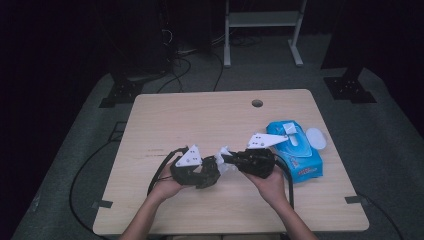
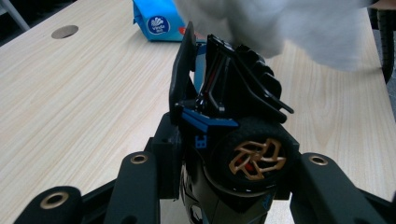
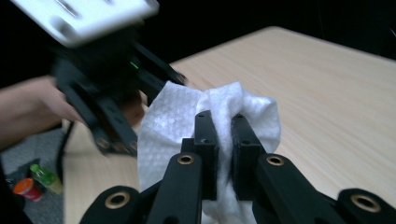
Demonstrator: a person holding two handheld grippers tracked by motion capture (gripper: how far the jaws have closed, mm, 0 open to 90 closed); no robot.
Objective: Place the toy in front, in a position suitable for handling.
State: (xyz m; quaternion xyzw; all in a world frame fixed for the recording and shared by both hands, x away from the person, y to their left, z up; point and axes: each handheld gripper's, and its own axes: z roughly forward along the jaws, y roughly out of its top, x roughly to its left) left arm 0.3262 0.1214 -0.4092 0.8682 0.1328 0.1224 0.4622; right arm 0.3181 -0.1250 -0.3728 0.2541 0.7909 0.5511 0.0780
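A black toy car point(image 2: 224, 107) with blue trim and a gold-spoked wheel point(image 2: 256, 158) sits between the jaws of my left gripper point(image 2: 229, 161), which is shut on it. In the high view the left gripper point(image 1: 192, 170) holds the car just above the table's front middle. My right gripper point(image 3: 223, 122) is shut on a crumpled white wipe point(image 3: 170, 126). In the high view the right gripper point(image 1: 239, 159) points left and holds the wipe point(image 1: 223, 154) against the car. From the left gripper view, the wipe point(image 2: 285, 28) covers the car's far end.
A blue pack of wet wipes point(image 1: 295, 150) lies at the table's right, its white lid point(image 1: 316, 138) flipped open. The wooden table point(image 1: 200, 115) has a cable hole point(image 1: 257, 103) at the back. Cables trail off the front left edge. Small bottles point(image 3: 37, 184) stand on the floor.
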